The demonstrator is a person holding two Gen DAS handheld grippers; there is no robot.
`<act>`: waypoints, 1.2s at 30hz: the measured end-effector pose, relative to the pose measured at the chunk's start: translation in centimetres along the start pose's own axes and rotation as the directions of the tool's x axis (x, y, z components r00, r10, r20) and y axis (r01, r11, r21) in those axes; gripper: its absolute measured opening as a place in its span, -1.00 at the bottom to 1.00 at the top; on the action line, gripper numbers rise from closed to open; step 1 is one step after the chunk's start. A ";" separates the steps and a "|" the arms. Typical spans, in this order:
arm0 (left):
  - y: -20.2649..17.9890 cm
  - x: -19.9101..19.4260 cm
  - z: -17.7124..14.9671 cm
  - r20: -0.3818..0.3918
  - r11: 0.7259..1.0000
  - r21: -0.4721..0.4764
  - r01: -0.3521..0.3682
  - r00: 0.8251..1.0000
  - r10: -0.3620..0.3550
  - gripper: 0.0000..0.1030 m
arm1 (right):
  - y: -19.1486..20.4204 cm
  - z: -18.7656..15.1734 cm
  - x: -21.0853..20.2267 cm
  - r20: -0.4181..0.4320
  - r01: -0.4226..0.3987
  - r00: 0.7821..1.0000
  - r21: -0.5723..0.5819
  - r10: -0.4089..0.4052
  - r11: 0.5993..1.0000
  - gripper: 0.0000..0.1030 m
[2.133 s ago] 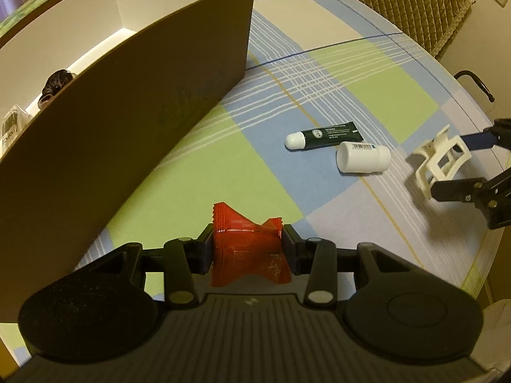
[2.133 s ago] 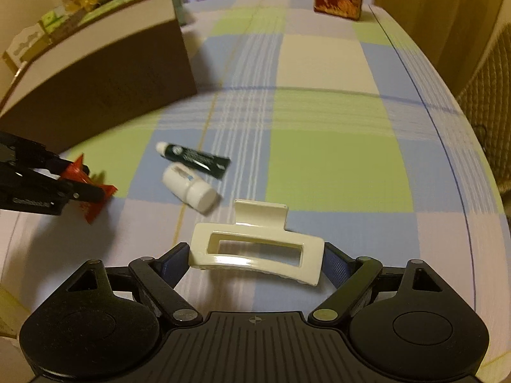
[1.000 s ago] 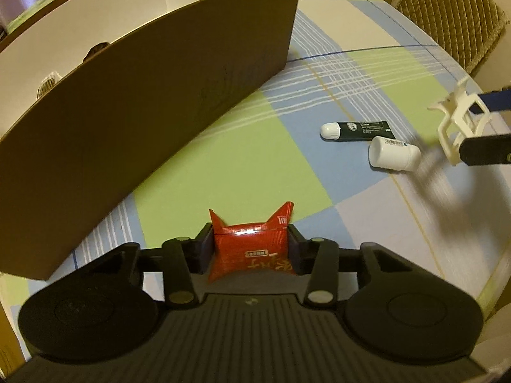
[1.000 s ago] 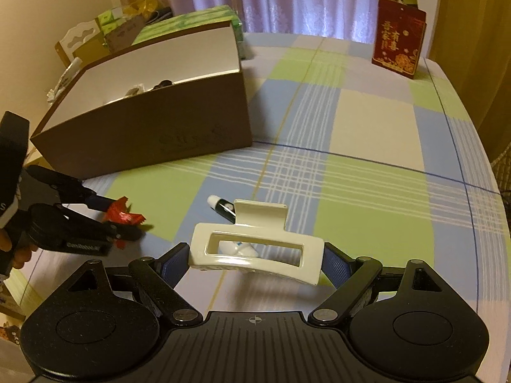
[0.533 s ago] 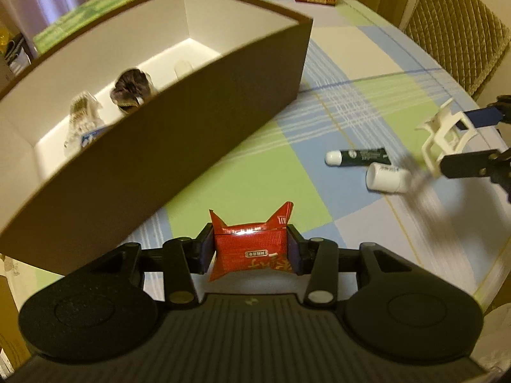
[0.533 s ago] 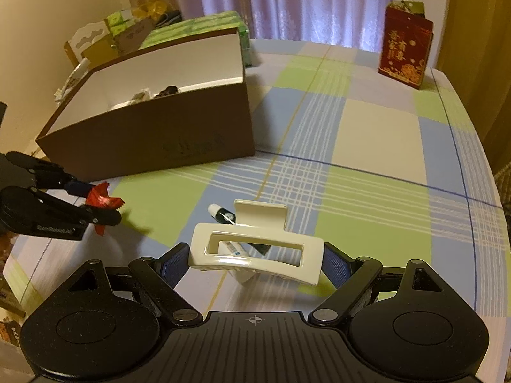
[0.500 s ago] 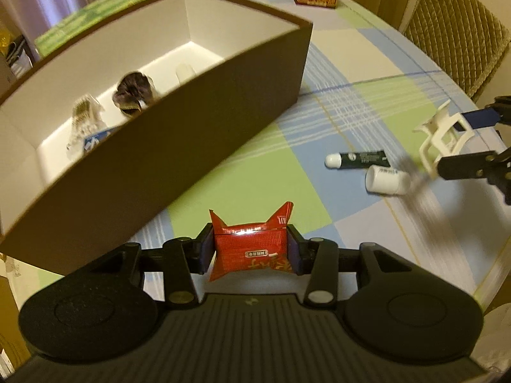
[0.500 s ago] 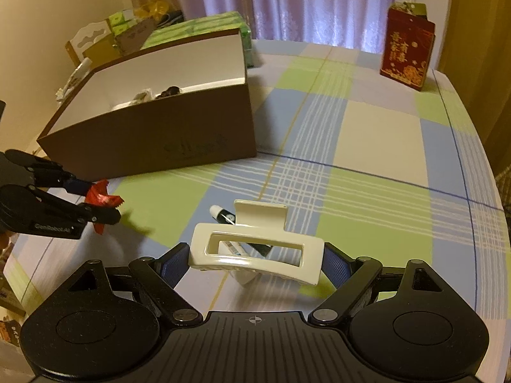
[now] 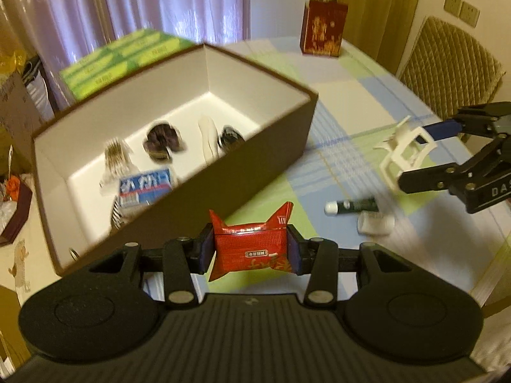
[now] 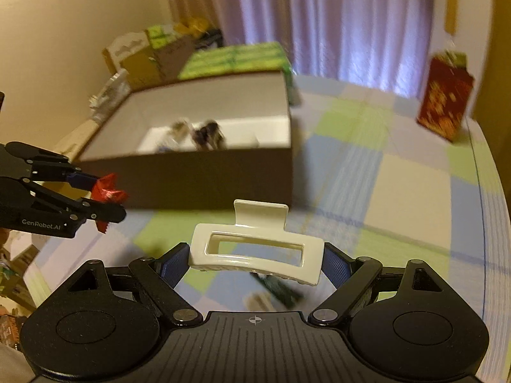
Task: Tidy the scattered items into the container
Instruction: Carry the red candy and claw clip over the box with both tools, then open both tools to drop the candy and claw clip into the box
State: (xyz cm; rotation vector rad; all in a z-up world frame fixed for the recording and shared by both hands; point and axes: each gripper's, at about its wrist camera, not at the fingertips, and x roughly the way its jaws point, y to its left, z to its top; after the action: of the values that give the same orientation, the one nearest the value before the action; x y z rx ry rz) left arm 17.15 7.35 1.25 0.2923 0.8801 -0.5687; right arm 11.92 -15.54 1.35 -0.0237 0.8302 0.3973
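Now both my grippers have risen above the brown cardboard box (image 9: 255, 146): left gripper (image 9: 250, 249) clamps the red foil sachet (image 9: 250, 250), right gripper (image 10: 255, 255) clamps the cream plastic hair claw (image 10: 255, 249), ready for dropping.

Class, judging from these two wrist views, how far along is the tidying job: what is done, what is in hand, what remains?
Done: several items already lie inside the brown box.

In hand: the left gripper clamps a red packet, and the right gripper clamps a white hair claw; both are held outside the box.

Left: a dark green tube and a small white bottle remain on the checked tablecloth.
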 end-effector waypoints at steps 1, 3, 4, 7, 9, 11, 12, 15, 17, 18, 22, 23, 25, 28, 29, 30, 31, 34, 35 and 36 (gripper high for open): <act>0.3 -0.4 0.4 0.013 1.000 0.000 0.000 1.000 0.000 -0.23 | 0.1 0.7 0.0 0.013 -0.010 1.000 -0.015 0.010 1.000 0.73; 0.9 -1.1 1.4 0.040 1.000 -0.002 -0.002 0.999 0.002 -0.23 | 0.6 2.2 0.2 0.040 -0.024 0.999 -0.054 0.026 0.998 0.73; 1.2 -1.4 1.9 0.054 1.000 -0.002 -0.006 0.999 0.006 -0.23 | 0.8 3.0 0.4 0.054 -0.030 0.998 -0.074 0.034 0.997 0.72; 2.5 -1.9 3.4 0.088 1.000 0.001 -0.021 0.996 0.021 -0.22 | 1.5 5.3 1.2 0.094 -0.043 0.994 -0.135 0.056 0.990 0.73; 3.4 -1.9 4.3 0.099 0.999 0.006 -0.041 0.994 0.040 -0.22 | 1.8 7.0 2.0 0.116 -0.053 0.991 -0.168 0.073 0.984 0.73; 4.4 -1.5 5.0 0.099 0.998 0.007 -0.063 0.993 0.062 -0.22 | 2.0 8.4 3.1 0.122 -0.067 0.988 -0.187 0.091 0.980 0.73; 5.0 -1.1 5.4 0.093 0.997 0.007 -0.075 0.993 0.074 -0.22 | 2.1 9.2 3.9 0.121 -0.075 0.988 -0.193 0.099 0.978 0.73; 6.8 0.2 6.2 0.070 0.995 0.001 -0.097 0.993 0.097 -0.22 | 2.3 11.0 6.4 0.102 -0.095 0.988 -0.224 0.120 0.970 0.73; 8.3 1.5 6.9 0.043 0.994 -0.004 -0.111 0.993 0.111 -0.22 | 2.5 11.9 8.4 0.073 -0.108 0.989 -0.259 0.131 0.960 0.73; 8.9 2.0 7.0 0.031 0.993 -0.003 -0.120 0.992 0.120 -0.22 | 2.5 12.3 9.4 0.053 -0.112 0.990 -0.278 0.132 0.954 0.72; 11.4 4.6 7.9 -0.025 0.990 -0.012 -0.140 0.990 0.139 -0.22 | 2.4 13.6 13.6 -0.048 -0.119 0.993 -0.327 0.109 0.937 0.73; 11.9 5.1 7.9 -0.035 0.990 -0.013 -0.141 0.990 0.140 -0.22 | 2.3 13.8 14.6 -0.077 -0.120 0.992 -0.332 0.100 0.936 0.73; 12.8 6.2 8.1 -0.059 0.989 -0.020 -0.148 0.987 0.147 -0.22 | 2.0 14.1 16.3 -0.134 -0.130 0.987 -0.332 0.090 0.934 0.73; 13.6 6.9 7.9 -0.074 0.989 -0.026 -0.145 0.987 0.143 -0.22 | 1.8 14.1 18.2 -0.211 -0.146 0.974 -0.318 0.080 0.937 0.73; 13.8 7.2 7.9 -0.078 0.990 -0.028 -0.140 0.987 0.137 -0.22 | 1.7 14.0 18.6 -0.226 -0.152 0.971 -0.309 0.083 0.939 0.73; 14.0 7.4 7.8 -0.081 0.990 -0.030 -0.135 0.988 0.133 -0.22 | 1.6 14.0 19.1 -0.241 -0.157 0.967 -0.297 0.085 0.942 0.73; 14.1 7.5 7.8 -0.086 0.991 -0.031 -0.131 0.988 0.128 -0.22 | 1.5 14.0 19.5 -0.257 -0.161 0.962 -0.284 0.087 0.945 0.73; 14.2 8.0 7.7 -0.094 0.993 -0.034 -0.114 0.989 0.110 -0.22 | 1.7 14.0 20.4 -0.289 -0.183 0.951 -0.249 0.108 0.951 0.73; 14.2 8.2 7.6 -0.098 0.993 -0.036 -0.111 0.989 0.107 -0.22 | 1.8 13.9 20.7 -0.296 -0.184 0.949 -0.238 0.109 0.954 0.73; 14.3 8.4 7.6 -0.101 0.993 -0.038 -0.108 0.989 0.104 -0.22 | 1.9 13.8 20.9 -0.300 -0.182 0.948 -0.230 0.109 0.956 0.73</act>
State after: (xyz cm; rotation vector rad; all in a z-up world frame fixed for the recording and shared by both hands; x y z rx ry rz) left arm 34.51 12.57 -0.56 0.3282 0.9654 -0.4388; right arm 33.83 -4.41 -4.13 -0.2650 1.0640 0.6513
